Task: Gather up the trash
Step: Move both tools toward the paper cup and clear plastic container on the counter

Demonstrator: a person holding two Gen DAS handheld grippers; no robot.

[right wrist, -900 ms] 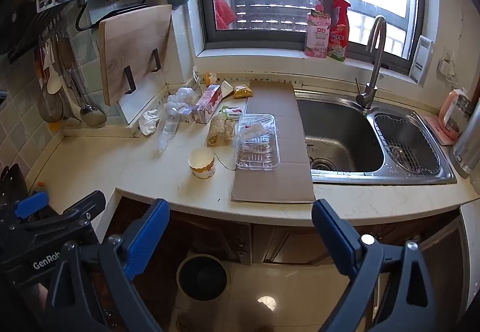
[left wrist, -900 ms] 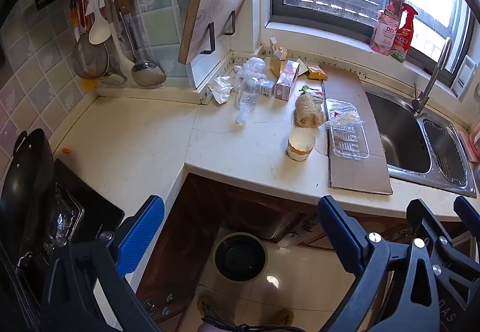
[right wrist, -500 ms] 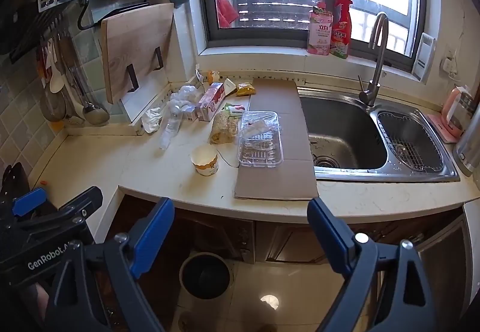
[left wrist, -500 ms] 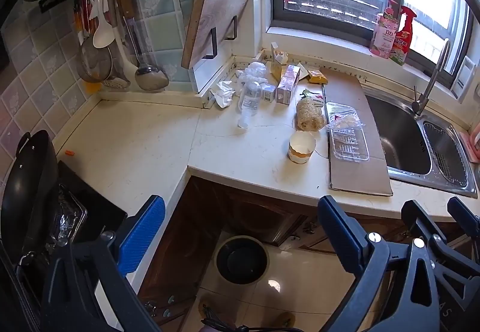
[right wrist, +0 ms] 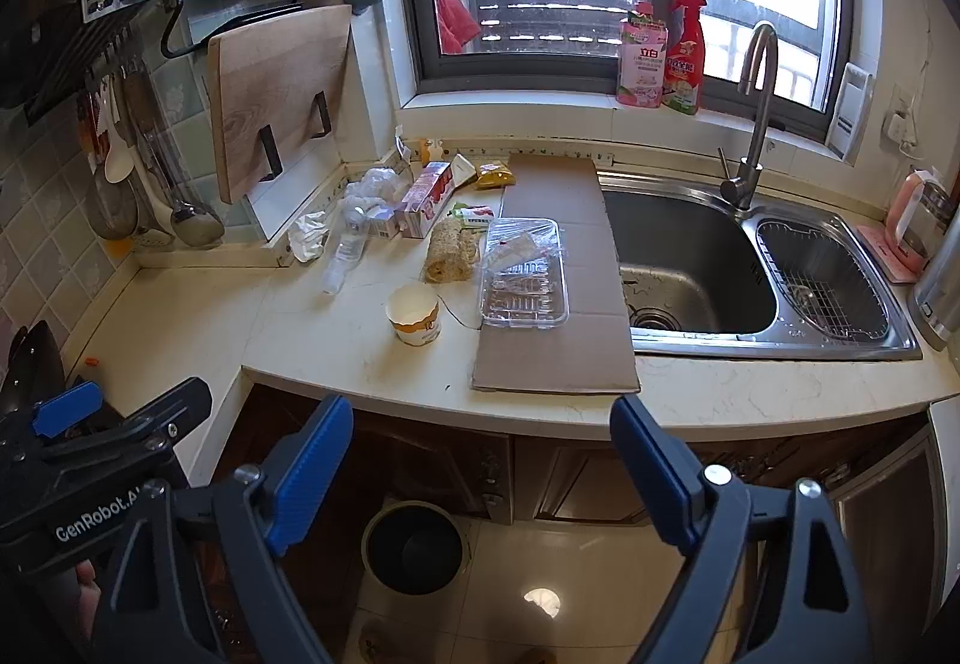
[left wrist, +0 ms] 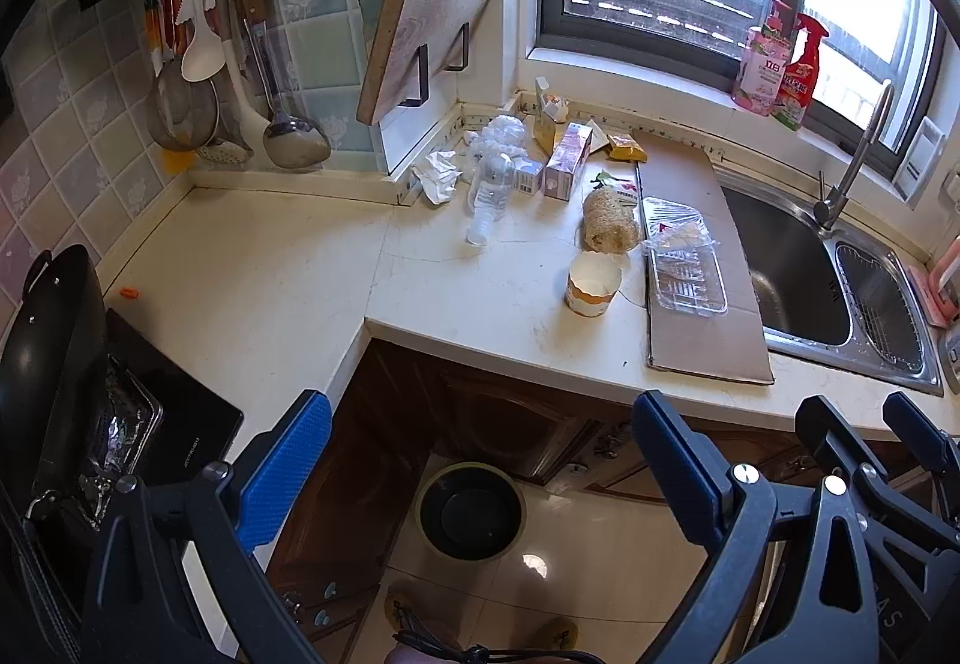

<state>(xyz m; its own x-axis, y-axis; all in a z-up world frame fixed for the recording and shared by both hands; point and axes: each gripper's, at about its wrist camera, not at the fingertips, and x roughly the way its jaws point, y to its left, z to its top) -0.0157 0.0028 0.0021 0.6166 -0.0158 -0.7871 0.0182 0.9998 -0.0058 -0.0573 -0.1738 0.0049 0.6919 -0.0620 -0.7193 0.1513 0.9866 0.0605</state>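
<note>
While both grippers hang in the air short of the counter [right wrist: 336, 340], their blue jaws stand wide apart with nothing between them: the left gripper [left wrist: 480, 460] and the right gripper [right wrist: 480, 460] each frame only the floor and a dark round bin [right wrist: 414, 547] that stands there in front of the brown cabinets [left wrist: 516, 424]. The bin looks empty from here.

Up on the counter the trash lies well clear of both. Nearest the edge is a paper cup [right wrist: 414, 316], upright. Just beside it a flat sheet of cardboard [right wrist: 558, 322] runs back toward the wall along the sink [right wrist: 690, 256], and a clear plastic tray [right wrist: 525, 274] lies on it. Behind the cup is a rough fibrous roll [right wrist: 450, 250], then a plastic bottle [left wrist: 492, 196] on its side, a crumpled paper [left wrist: 438, 175], a pink carton [right wrist: 426, 199], and some small wrappers near the wall. A cutting board [left wrist: 426, 15] leans on its rack above the corner.
</note>
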